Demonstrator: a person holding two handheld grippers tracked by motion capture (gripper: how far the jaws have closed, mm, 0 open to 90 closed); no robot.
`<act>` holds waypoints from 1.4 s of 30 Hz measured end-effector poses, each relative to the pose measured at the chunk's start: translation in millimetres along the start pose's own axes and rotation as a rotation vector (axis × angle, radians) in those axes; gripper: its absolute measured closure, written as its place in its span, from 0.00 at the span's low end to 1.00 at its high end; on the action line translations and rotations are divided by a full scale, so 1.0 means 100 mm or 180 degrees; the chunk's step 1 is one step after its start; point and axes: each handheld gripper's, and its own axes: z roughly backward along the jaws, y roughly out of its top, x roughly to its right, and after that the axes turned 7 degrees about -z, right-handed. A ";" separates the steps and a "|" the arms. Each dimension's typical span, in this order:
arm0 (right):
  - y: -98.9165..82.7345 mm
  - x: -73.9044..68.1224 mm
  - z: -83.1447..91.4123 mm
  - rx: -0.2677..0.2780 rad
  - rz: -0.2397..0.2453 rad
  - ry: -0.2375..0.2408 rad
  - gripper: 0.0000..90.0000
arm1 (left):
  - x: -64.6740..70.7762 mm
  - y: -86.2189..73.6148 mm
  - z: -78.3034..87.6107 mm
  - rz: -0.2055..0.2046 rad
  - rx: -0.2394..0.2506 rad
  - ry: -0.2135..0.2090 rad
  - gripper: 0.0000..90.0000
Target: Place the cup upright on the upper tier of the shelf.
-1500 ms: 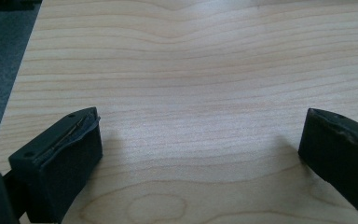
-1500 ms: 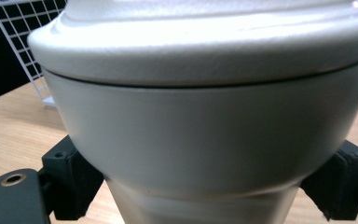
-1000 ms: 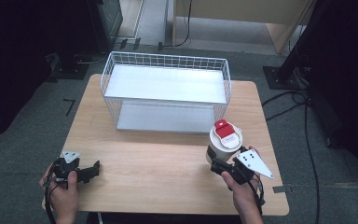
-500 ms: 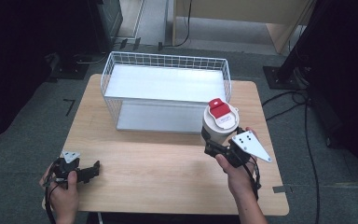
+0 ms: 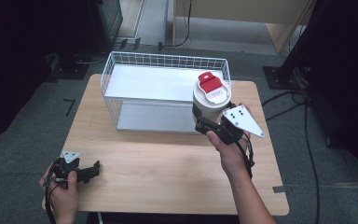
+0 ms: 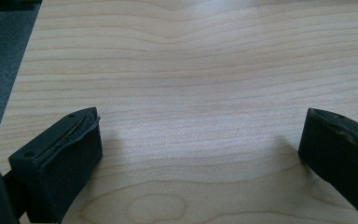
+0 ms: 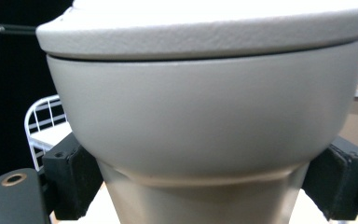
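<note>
A beige cup (image 5: 209, 103) with a white lid and red flap hangs in the air at the front right corner of the white wire basket (image 5: 121, 70). My right gripper (image 5: 204, 120) is shut on the cup; in the right gripper view its black pads (image 7: 72, 179) clamp the cup (image 7: 205, 130) below the lid. My left gripper (image 5: 94, 171) rests near the table's front left corner, jaws open. In the left gripper view its fingers (image 6: 60, 158) stand wide apart over bare wood.
The wooden table (image 5: 168, 172) carries the wire basket, which has a grey floor (image 5: 149, 84), at its far half. Black stands and cables (image 5: 307, 140) sit on the grey floor to the right and behind.
My right gripper has lifted the cup off the table and carried it up and left toward the basket. The left gripper has stayed put.
</note>
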 end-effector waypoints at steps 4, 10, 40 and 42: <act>0.08 -0.01 -0.11 0.0025 -0.0083 0.0053 0.13 | 0.00 0.00 0.00 0.0001 0.0002 0.0001 0.00; 0.19 -0.04 -0.32 0.0042 -0.0105 0.0058 0.13 | 0.00 0.00 0.00 0.0000 0.0000 0.0000 0.00; 0.15 -0.13 -1.43 -0.0176 -0.0099 0.0000 0.13 | 0.00 0.01 0.00 -0.0016 0.0001 -0.0013 0.00; 0.14 -0.12 -1.47 -0.0175 -0.0111 -0.0018 0.13 | 0.00 0.01 0.00 -0.0020 -0.0002 -0.0014 0.00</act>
